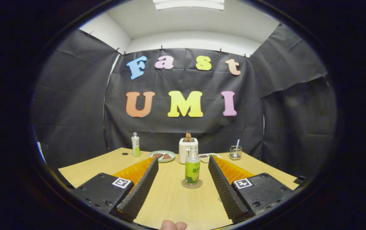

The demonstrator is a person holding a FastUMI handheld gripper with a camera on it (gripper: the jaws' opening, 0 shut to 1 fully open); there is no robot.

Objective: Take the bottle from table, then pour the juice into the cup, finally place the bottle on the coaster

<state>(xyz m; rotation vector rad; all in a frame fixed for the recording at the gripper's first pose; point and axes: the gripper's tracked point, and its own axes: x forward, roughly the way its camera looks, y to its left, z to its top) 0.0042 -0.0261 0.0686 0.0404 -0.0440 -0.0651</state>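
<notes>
The gripper [183,179] is spread wide; the green-labelled clear plastic bottle [192,169] on the round coaster [192,184] could be toppled by a finger swing.

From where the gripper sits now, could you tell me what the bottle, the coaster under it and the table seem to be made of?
The bottle looks like clear plastic: see-through neck, glossy green label. It stands on the coaster, a flat, matte tan disc, perhaps cork or wood; I cannot tell which. The table shows pale wood grain with a smooth finish, possibly laminate. The gripper has its ribbed black fingers open, the bottle between them, untouched.
</notes>
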